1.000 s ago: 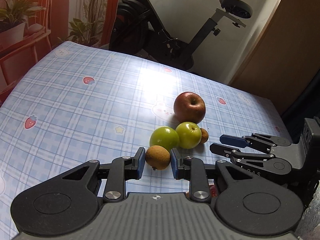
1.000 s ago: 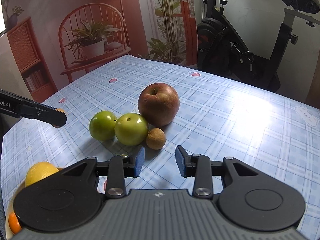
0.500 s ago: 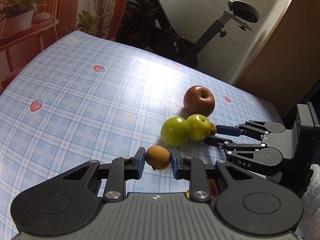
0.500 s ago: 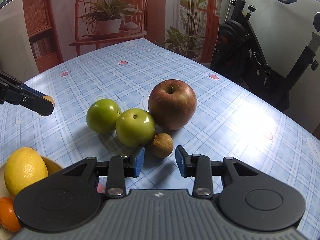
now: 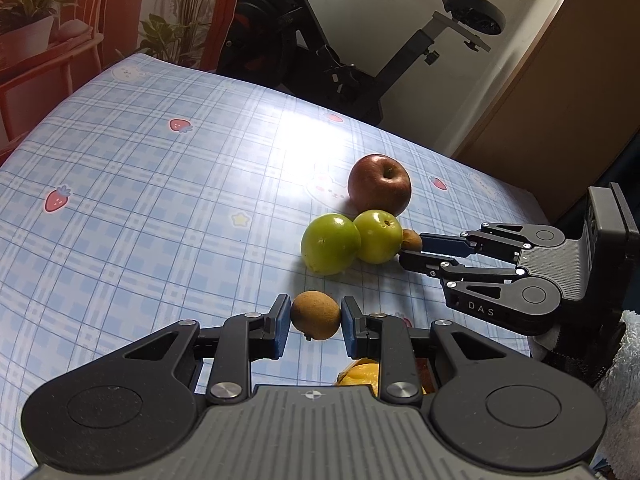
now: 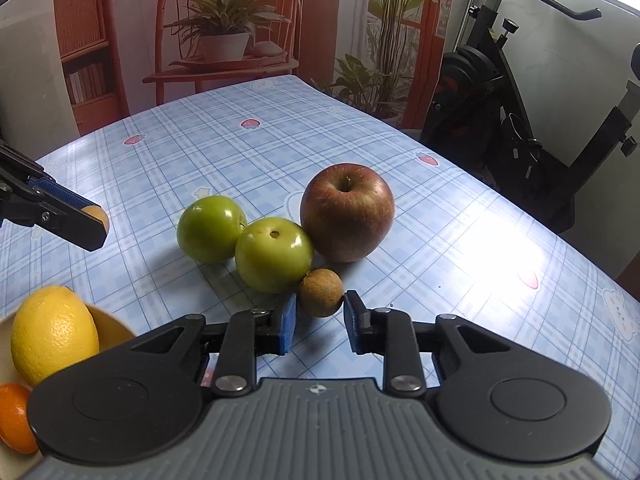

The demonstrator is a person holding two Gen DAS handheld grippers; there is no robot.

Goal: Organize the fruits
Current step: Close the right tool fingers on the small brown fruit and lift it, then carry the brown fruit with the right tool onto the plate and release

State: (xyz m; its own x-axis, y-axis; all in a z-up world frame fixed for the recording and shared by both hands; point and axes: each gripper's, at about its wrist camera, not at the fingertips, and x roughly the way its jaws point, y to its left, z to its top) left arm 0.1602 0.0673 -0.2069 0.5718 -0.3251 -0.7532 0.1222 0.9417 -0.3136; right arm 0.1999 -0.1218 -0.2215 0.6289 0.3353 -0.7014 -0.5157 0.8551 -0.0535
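Work above the blue plaid tablecloth with strawberry prints (image 6: 248, 152), where the loose fruit sits in one tight cluster. The big red apple (image 6: 347, 212) touches the nearer round green fruit (image 6: 274, 255), which in turn touches the second green fruit (image 6: 211, 229) beside it. A cream bowl (image 6: 114, 322) at your near left already holds a yellow lemon (image 6: 54, 334) and an orange (image 6: 14, 416); that looks the likely home for the small pieces.

Your left gripper (image 5: 315, 325) is clamped on a small brown rough-skinned fruit (image 5: 316, 320) and carries it clear of the cloth. Your right gripper (image 6: 320, 318) has closed to its narrowest on the other small brown fruit (image 6: 321, 292), with the blue pads (image 6: 289, 322) at its sides.

Lift the right one straight up before swinging, so you do not nudge the green fruit it rests against. Keep both grips firm; round fruit may slip.
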